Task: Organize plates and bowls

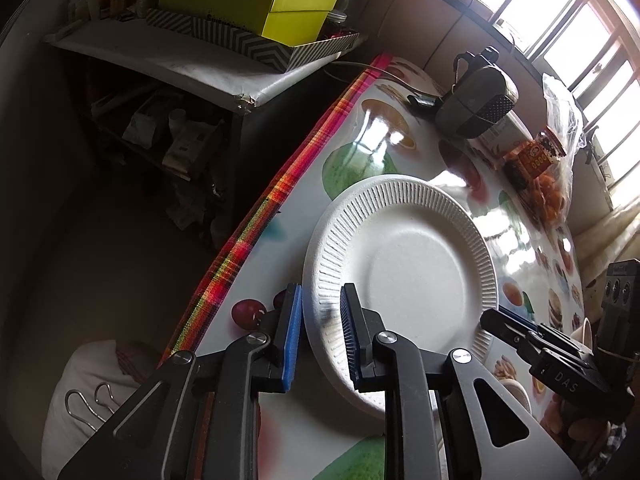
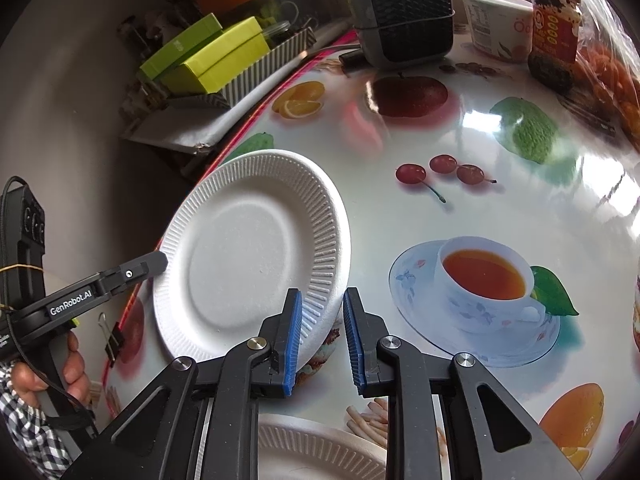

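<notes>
A second paper plate (image 2: 320, 452) lies nearest, partly hidden under the right tool (image 2: 320, 320), whose blue pads pinch the right rim of the white paper plate (image 1: 412, 264). The left tool (image 1: 324, 332) pinches the same plate's rim on the opposite, left side, one pad under the edge and one over it. Held between the two, the plate hangs tilted just above the fruit-printed table (image 2: 480, 152), close to its left edge. At the far end of the table stand a grey fan unit (image 2: 404, 12), a white tub (image 2: 492, 20) and a dark jar (image 2: 554, 28). Left of the table, green boxes (image 1: 256, 4) sit on a shelf (image 1: 160, 60)
</notes>
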Available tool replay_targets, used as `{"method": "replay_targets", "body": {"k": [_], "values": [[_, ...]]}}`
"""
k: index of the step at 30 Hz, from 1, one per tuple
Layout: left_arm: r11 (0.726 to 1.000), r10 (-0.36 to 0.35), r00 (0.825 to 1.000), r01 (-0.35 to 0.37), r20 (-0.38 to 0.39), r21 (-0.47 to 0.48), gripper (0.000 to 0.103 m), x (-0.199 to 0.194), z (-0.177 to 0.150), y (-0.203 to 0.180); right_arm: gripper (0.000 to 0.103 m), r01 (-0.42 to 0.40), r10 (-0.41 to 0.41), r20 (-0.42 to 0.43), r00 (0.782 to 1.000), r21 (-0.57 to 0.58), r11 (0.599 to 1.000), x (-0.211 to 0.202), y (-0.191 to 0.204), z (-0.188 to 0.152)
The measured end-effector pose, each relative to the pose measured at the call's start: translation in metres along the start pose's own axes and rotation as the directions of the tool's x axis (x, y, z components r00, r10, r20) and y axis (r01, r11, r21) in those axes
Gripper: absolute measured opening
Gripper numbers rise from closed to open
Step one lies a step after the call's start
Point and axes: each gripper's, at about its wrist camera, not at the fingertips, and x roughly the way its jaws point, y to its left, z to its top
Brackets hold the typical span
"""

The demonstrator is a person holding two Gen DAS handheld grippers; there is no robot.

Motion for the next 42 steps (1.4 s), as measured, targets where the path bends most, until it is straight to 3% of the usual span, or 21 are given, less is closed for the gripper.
{"method": "replay_targets", "body": {"k": [23, 42], "values": [[0.999, -0.016, 0.999, 0.014, 0.047, 0.051, 0.021, -0.035, -0.014, -0.019, 0.021, -0.019, 0.018, 0.079, 0.997, 0.006, 1.0, -0.047, 0.006, -0.024], [0.99, -0.08, 0.996, 0.074, 0.044, 0.123, 0.021, -0.054, -0.047, -0.054, 0.021, 0.008, -0.016, 0.159, 0.987, 0.054, 0.999, -0.1, -0.01, -0.073]]}}
